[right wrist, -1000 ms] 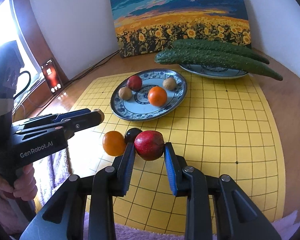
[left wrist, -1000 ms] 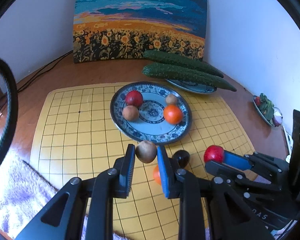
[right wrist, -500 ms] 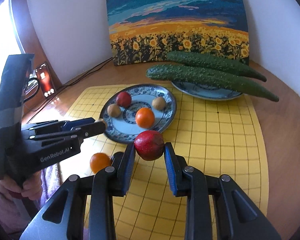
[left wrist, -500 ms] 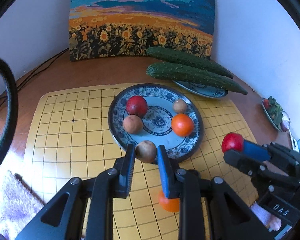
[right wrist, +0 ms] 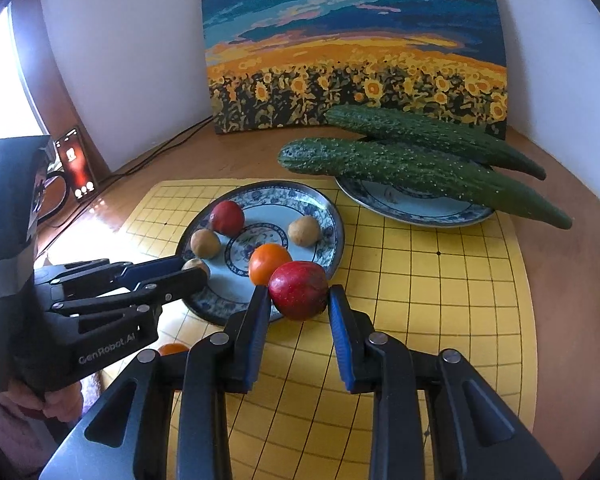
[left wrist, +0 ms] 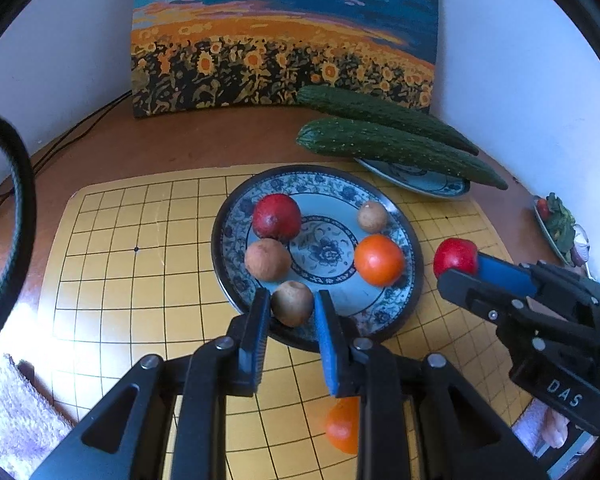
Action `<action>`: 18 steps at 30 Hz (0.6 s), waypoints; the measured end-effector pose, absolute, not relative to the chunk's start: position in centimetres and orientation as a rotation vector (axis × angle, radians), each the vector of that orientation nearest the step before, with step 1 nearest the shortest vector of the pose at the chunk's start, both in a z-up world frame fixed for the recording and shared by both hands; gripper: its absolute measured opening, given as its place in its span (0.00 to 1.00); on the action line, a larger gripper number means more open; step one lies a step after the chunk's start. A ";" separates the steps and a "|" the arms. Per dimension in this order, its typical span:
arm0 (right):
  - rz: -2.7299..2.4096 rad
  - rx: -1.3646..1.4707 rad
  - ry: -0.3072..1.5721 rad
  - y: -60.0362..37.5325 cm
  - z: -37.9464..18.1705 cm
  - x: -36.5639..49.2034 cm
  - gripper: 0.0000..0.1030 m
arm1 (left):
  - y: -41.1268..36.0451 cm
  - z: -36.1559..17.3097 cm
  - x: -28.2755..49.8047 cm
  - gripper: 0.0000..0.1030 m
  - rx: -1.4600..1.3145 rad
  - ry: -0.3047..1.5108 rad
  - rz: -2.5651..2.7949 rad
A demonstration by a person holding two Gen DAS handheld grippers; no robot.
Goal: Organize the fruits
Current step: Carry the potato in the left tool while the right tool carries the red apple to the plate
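Note:
My left gripper (left wrist: pixel 292 312) is shut on a brown round fruit (left wrist: pixel 292 303) and holds it over the near rim of the blue patterned plate (left wrist: pixel 414 256). The plate carries a red fruit (left wrist: pixel 277 216), two brown fruits (left wrist: pixel 267 259) and an orange fruit (left wrist: pixel 379 259). My right gripper (right wrist: pixel 300 300) is shut on a red apple (right wrist: pixel 299 290) just off the plate's (right wrist: pixel 334 216) near right edge. In the left wrist view the apple (left wrist: pixel 455 256) shows at the right. A loose orange fruit (left wrist: pixel 342 426) lies on the yellow grid mat (left wrist: pixel 140 280) below my left gripper.
Two long cucumbers (right wrist: pixel 420 168) lie across a second plate (right wrist: pixel 412 210) at the back right. A sunflower painting (right wrist: pixel 352 60) leans on the wall. A phone (right wrist: pixel 74 164) and cables are at the left. A fluffy cloth (left wrist: pixel 16 412) is at the near left. A small dish (left wrist: pixel 556 220) sits far right.
Both grippers have moved forward with their fruits to the plate: the brown fruit is now over its near rim, the apple by its right edge. The loose orange has dropped behind.

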State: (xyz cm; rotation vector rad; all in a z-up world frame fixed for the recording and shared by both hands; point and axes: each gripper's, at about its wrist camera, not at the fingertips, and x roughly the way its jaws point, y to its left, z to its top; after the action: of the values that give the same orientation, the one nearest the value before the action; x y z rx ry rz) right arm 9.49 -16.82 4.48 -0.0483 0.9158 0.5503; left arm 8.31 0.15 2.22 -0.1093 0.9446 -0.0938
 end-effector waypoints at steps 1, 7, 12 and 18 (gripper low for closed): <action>0.551 -0.049 0.917 -16.7 4.4 9.6 0.30 | 0.2 2.2 8.4 0.23 -0.108 0.944 -0.090; 0.551 -0.069 0.903 -16.2 4.4 10.2 0.30 | 0.3 2.0 8.7 0.23 -0.111 0.943 -0.080; 0.543 -0.080 0.900 -15.8 4.0 10.9 0.30 | 0.3 2.0 8.7 0.23 -0.115 0.938 -0.079; 0.547 -0.091 0.901 -15.4 3.5 11.3 0.30 | 0.2 2.0 8.7 0.23 -0.114 0.939 -0.079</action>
State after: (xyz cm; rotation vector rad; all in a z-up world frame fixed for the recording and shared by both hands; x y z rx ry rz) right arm 11.33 -15.42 3.55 -0.0908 0.9011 0.5466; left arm 8.67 0.24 1.95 -0.1144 0.9389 -0.0790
